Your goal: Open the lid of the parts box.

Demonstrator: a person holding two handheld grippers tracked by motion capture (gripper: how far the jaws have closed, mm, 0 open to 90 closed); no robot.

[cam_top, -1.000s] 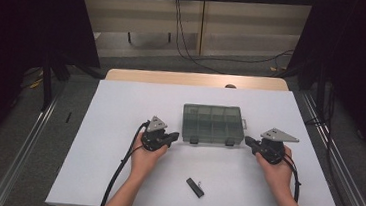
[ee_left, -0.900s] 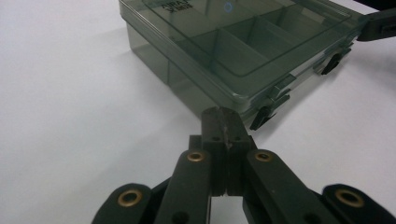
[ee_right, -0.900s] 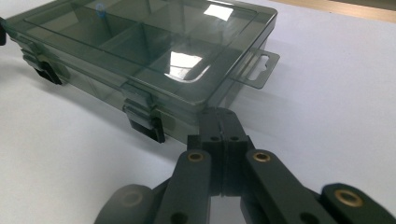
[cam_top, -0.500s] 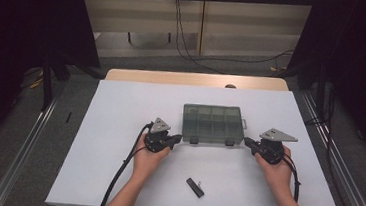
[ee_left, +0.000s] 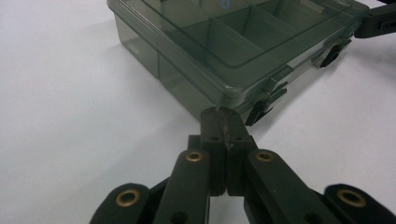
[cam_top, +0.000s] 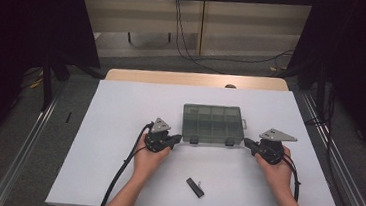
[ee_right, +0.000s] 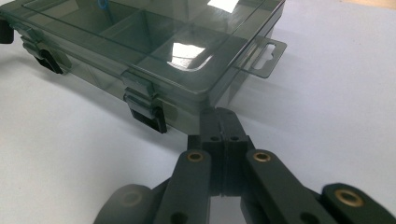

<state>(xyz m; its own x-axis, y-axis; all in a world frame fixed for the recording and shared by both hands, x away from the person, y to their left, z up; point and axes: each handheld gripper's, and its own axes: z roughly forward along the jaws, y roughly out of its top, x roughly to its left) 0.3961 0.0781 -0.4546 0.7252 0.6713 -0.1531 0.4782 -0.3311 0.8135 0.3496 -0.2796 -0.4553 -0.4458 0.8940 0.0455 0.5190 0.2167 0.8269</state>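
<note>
A smoky transparent compartment box point(cam_top: 213, 124) with a shut lid lies mid-table, its two dark latches facing the person. My left gripper point(cam_top: 177, 139) is shut with nothing in it, its tips at the box's near left corner point(ee_left: 219, 100). The jaws of the left gripper point(ee_left: 223, 122) are pressed together. My right gripper point(cam_top: 248, 143) is also shut and empty, its tips at the box's near right corner point(ee_right: 205, 100). In the right gripper view the right gripper point(ee_right: 220, 119) sits just beside a latch point(ee_right: 147, 114). Whether either gripper touches the box I cannot tell.
A small black oblong piece point(cam_top: 194, 187) lies on the white table point(cam_top: 120, 107) near the front edge, between the forearms. A hang tab point(ee_right: 264, 58) sticks out from the box's right end. Metal rails run along both table sides.
</note>
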